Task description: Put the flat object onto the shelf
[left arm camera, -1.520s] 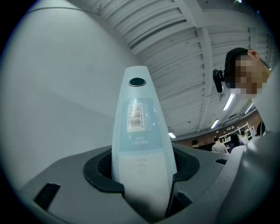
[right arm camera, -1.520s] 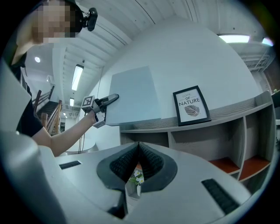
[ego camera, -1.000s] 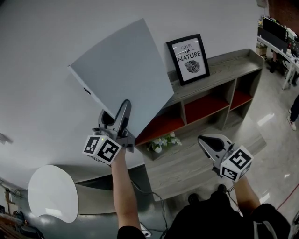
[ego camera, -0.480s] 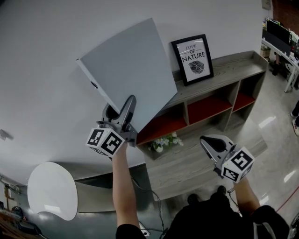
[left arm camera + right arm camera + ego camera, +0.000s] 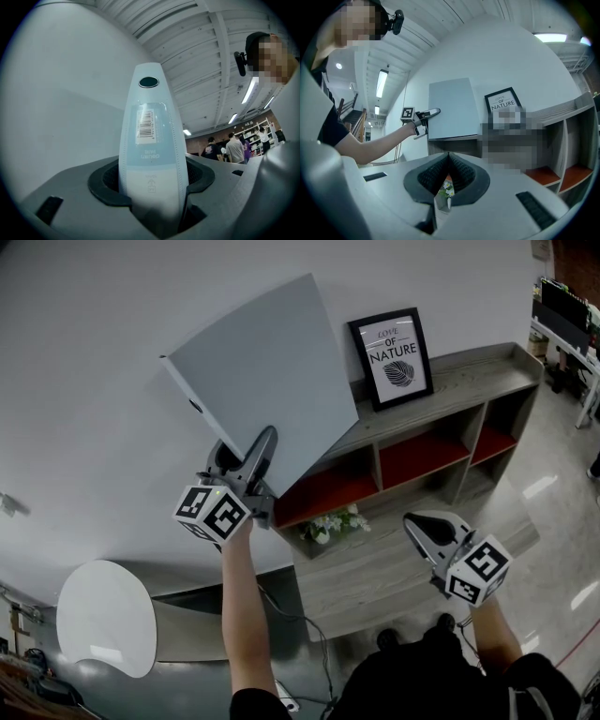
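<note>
flat box (image 5: 267,371) against shelf (image 5: 469,381), flowers (image 5: 333,524) below

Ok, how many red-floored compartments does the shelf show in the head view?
3, in the shelf: the left compartment, below the flat grey box; the middle compartment; the right compartment. The box hides the shelf's left end, so another may be hidden.

The panel (image 5: 262,381), upper middle of the head view, is smooth matt grey (its edge carries a paper-looking barcode label (image 5: 146,124)). The shelf (image 5: 457,386) has grey wood-grain boards with smooth red inner backs. The floor (image 5: 553,512) at right is glossy. The right gripper (image 5: 449,157) is matt grey plastic, and its 2 black pads (image 5: 432,176) are ribbed.
</note>
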`<state>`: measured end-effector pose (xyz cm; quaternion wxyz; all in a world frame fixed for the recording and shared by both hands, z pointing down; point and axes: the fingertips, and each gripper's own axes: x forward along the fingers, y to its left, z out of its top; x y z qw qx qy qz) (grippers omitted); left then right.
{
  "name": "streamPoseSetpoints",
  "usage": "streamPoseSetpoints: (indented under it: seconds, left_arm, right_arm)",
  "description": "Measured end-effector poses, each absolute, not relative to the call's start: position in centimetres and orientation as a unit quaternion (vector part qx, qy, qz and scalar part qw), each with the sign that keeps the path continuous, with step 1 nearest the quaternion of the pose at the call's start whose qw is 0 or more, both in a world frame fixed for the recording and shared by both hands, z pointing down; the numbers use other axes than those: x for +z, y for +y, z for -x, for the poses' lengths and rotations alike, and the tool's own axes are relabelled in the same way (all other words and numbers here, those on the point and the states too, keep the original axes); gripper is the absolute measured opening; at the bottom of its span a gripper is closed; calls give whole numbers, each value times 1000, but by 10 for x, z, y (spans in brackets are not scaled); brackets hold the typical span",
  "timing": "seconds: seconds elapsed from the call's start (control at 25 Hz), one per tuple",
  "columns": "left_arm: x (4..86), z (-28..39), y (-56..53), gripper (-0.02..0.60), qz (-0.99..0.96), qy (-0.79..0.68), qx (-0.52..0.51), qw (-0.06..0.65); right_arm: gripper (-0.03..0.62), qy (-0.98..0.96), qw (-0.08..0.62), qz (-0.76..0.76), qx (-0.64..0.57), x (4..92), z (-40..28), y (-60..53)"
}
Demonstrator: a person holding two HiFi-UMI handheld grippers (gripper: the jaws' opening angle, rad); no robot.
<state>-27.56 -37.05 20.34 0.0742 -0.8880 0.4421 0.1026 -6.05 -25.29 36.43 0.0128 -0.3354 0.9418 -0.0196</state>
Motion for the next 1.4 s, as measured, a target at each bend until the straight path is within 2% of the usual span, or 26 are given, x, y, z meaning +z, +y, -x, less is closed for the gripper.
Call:
streamPoseSetpoints:
  seconds: [0.48, 0.88, 1.4]
  left_arm:
    - [206, 279, -380, 324, 898, 425, 68, 86]
    - [204, 285, -390, 344, 899, 415, 79, 116]
    - [204, 284, -393, 357, 897, 420, 80, 113]
  right_arm:
    - [12, 944, 11, 330, -20, 366, 60, -254]
    - [12, 944, 6, 330, -20, 367, 60, -256]
    - [12, 945, 4, 328, -19, 368, 68, -251]
